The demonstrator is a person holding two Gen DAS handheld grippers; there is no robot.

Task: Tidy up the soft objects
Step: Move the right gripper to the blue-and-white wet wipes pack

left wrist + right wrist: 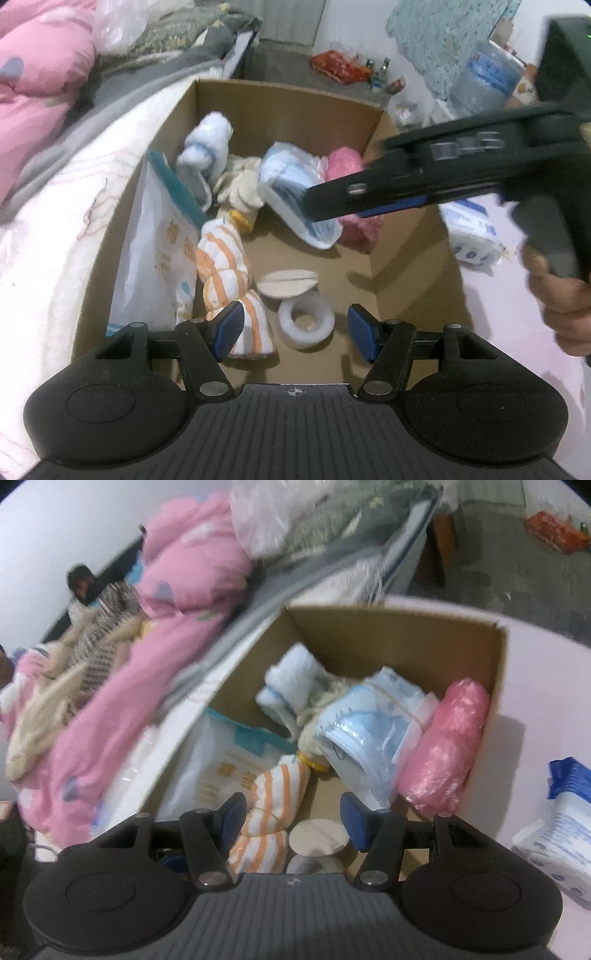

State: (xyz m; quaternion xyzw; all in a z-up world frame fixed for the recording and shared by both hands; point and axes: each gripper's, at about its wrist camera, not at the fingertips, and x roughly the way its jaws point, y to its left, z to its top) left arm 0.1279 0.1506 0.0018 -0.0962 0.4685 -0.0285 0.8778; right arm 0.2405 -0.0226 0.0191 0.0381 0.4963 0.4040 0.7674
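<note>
Both claws gape empty over the cardboard box [288, 99]. The tissue pack [554, 834] lies outside it at lower right, nearer the right claw [293, 818] than the left claw [295, 332].

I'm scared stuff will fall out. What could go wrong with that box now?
The two claws could bump: the right claw hangs over the cardboard box just ahead of the open left claw. The pack of face masks leans on the pink bag, so a nudge might tip it. The tissue pack outside the box could get forgotten.
</note>
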